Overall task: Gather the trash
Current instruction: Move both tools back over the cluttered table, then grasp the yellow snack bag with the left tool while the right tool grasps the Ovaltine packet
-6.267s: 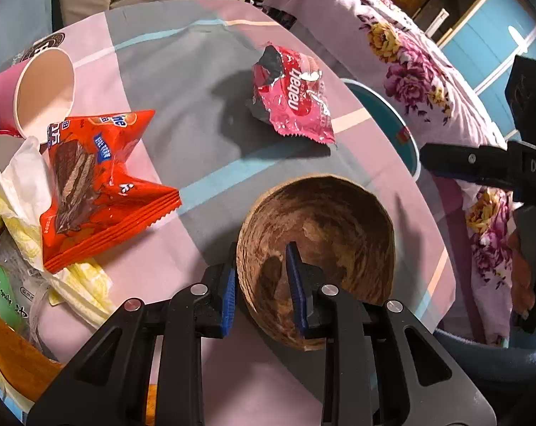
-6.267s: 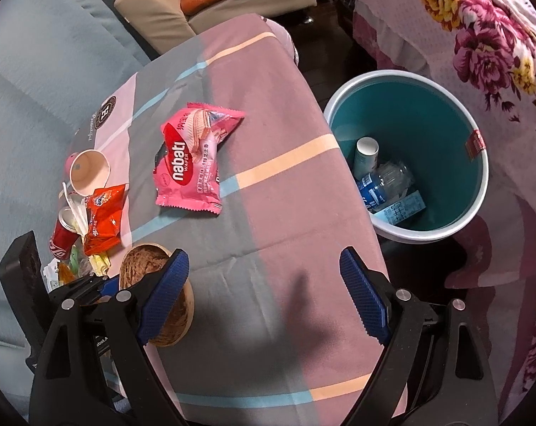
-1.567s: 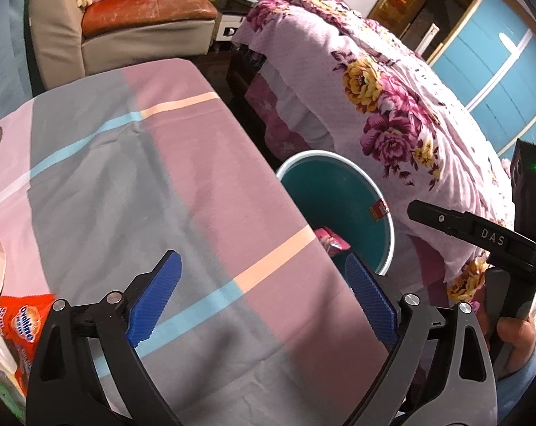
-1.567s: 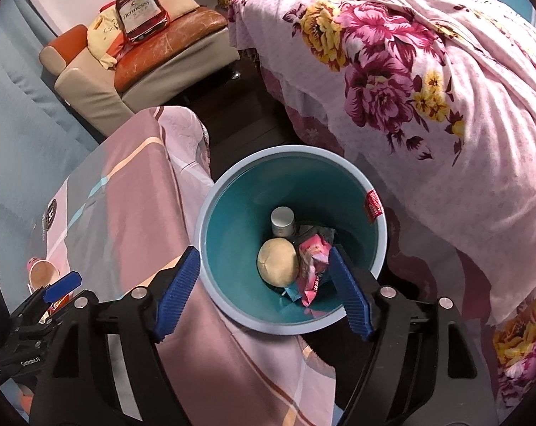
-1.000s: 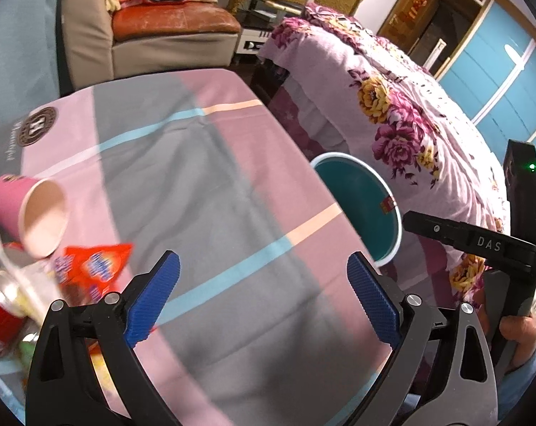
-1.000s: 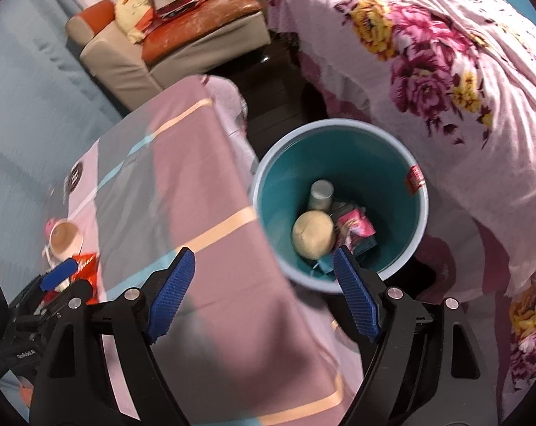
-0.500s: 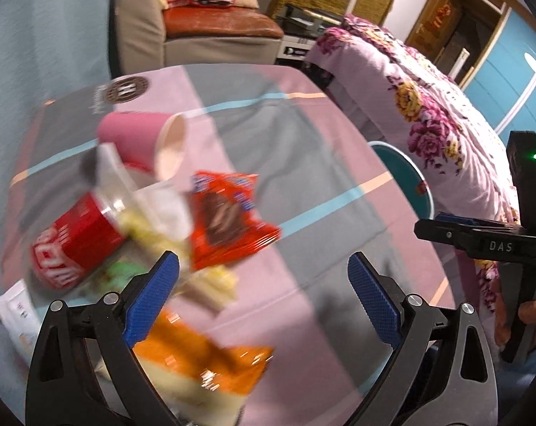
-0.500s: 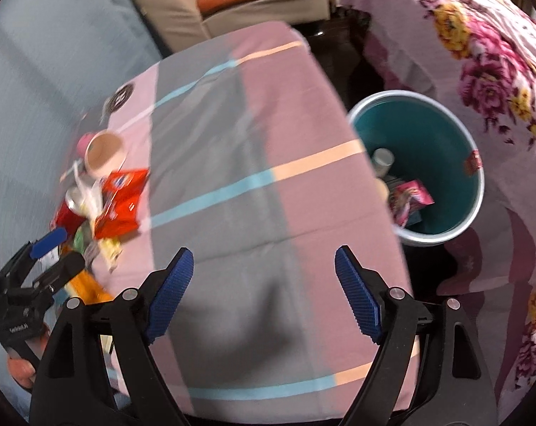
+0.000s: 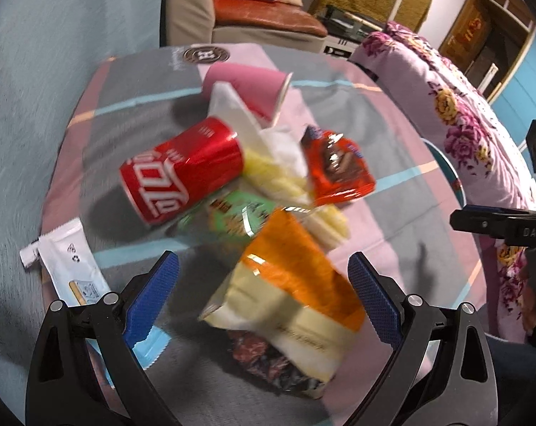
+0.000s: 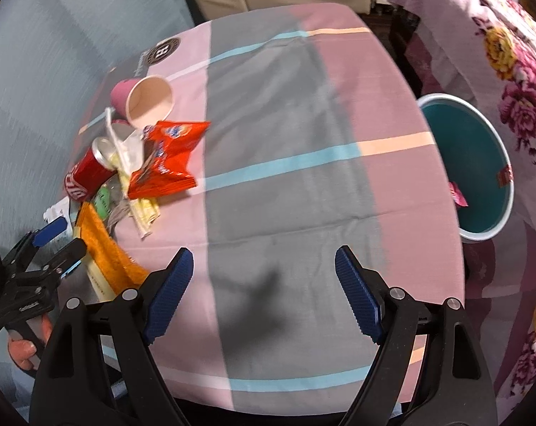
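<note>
A heap of trash lies on the table's left side: a red cola can (image 9: 182,170) on its side, a pink paper cup (image 9: 246,87), a red snack wrapper (image 9: 339,170), white tissue (image 9: 268,142), a green packet (image 9: 236,218) and an orange-and-cream bag (image 9: 289,284). My left gripper (image 9: 264,294) is open above the orange-and-cream bag, its blue pads wide on either side and not touching. My right gripper (image 10: 262,289) is open over bare tablecloth, nothing between its fingers. The teal bin (image 10: 470,167) stands beside the table at the right, a pink wrapper (image 10: 458,193) showing inside it.
A white sachet (image 9: 69,266) lies at the table's left edge. The striped tablecloth (image 10: 303,142) spreads between the heap and the bin. A flowered bedspread (image 10: 509,53) is behind the bin, and a sofa (image 9: 253,10) stands beyond the table. A hand (image 10: 23,349) holds the left gripper.
Both views swung left from the bin to the table. The heap now fills the left wrist view, the orange-and-cream bag between the open pads. The bin slid to the right edge of the right wrist view.
</note>
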`<state>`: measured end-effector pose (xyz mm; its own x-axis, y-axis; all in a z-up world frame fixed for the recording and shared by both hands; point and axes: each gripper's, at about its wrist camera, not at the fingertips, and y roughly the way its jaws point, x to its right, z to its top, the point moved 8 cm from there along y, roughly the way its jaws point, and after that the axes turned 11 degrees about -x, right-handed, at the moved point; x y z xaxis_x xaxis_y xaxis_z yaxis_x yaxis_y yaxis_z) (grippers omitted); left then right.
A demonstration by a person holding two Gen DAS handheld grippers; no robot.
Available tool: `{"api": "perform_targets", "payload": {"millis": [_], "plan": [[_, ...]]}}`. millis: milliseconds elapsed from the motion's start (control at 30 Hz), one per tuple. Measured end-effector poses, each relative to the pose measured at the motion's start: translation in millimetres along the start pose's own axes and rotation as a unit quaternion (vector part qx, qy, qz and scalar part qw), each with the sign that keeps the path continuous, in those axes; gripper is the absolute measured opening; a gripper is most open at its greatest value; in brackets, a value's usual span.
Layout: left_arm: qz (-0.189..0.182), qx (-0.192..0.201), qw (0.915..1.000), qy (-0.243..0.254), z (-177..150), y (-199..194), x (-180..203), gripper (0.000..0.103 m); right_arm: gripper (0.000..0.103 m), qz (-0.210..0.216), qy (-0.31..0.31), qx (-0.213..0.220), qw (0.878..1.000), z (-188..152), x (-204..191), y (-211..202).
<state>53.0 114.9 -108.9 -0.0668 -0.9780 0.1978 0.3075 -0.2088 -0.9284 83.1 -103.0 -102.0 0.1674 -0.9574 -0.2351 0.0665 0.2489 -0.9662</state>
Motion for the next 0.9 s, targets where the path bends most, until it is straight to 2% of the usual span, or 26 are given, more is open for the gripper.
{"api": "perform_targets", "payload": {"millis": [400, 667, 733, 767, 900], "plan": [[-0.036, -0.039, 0.9986, -0.008, -7.0, 39.6, -10.2, 0.096, 0.078, -0.008, -0.025, -0.012, 1.000, 32.2, -30.3, 14.2], [-0.053, -0.022, 0.9983, 0.008, -3.3, 42.3, -2.7, 0.098, 0.078, 0.014, -0.051, -0.006, 0.999, 73.0, -63.3, 34.8], [-0.060, -0.020, 0.9979, 0.015, -3.4, 42.3, 0.8, 0.096, 0.069, 0.020, -0.055, -0.006, 0.998, 80.0, -69.6, 40.0], [-0.062, -0.020, 0.9977, 0.019, -3.7, 42.1, 2.7, 0.092, 0.060, 0.028, -0.055, -0.010, 0.998, 83.7, -72.5, 44.4], [-0.077, -0.022, 0.9964, 0.031, -5.9, 41.6, 13.5, 0.078, 0.054, 0.050, -0.052, -0.023, 0.997, 93.4, -78.8, 58.2]]}}
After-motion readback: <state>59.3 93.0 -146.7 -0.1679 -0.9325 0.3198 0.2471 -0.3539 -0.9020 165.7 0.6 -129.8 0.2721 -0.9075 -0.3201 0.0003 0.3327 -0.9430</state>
